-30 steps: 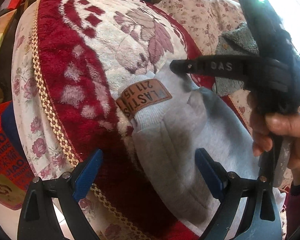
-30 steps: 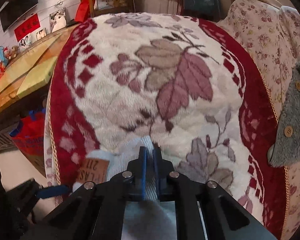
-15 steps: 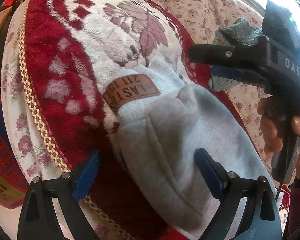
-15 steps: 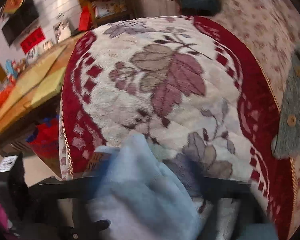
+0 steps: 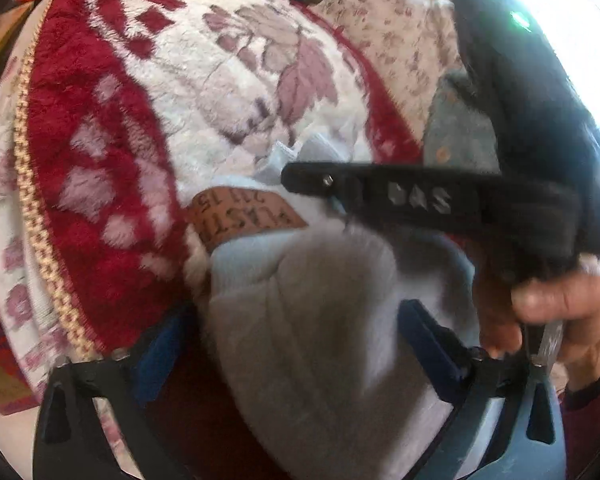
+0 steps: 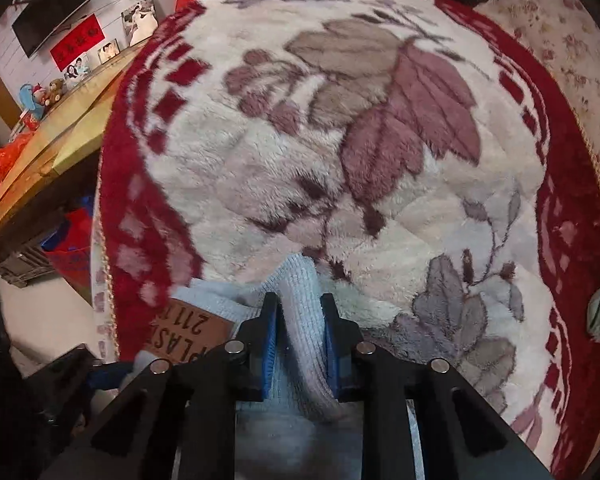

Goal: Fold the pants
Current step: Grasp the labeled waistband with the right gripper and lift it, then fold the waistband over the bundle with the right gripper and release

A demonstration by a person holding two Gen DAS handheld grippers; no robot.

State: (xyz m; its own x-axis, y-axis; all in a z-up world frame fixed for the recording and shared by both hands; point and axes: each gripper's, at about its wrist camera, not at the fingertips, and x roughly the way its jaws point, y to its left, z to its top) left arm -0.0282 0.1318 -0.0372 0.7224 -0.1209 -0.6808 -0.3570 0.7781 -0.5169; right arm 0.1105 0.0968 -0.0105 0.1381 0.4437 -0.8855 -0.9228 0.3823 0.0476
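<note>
Right gripper [image 6: 298, 324] pinching the ribbed waistband of the pants [image 5: 324, 320]

The right wrist view is showing one waistband fold clamped between two blue pads; the left wrist view is showing the left gripper [image 5: 292, 344] standing wide around soft grey fleece lying on one plush red-and-cream blanket [image 6: 340, 140], one tan rectangular patch [image 5: 244, 216] showing.

The right gripper [image 6: 299, 332] has its blue-padded fingers [image 6: 270, 344] drawn close together, pinching a ribbed fold of the grey pants [image 6: 300, 320] between them. The right hand [image 5: 556, 320] wraps the handle from below (thumb on top). The left gripper [image 5: 292, 344] stands wide apart, its pads [image 5: 424, 344] apparently straddling the cloth without pressing, though blur hides contact.
</note>
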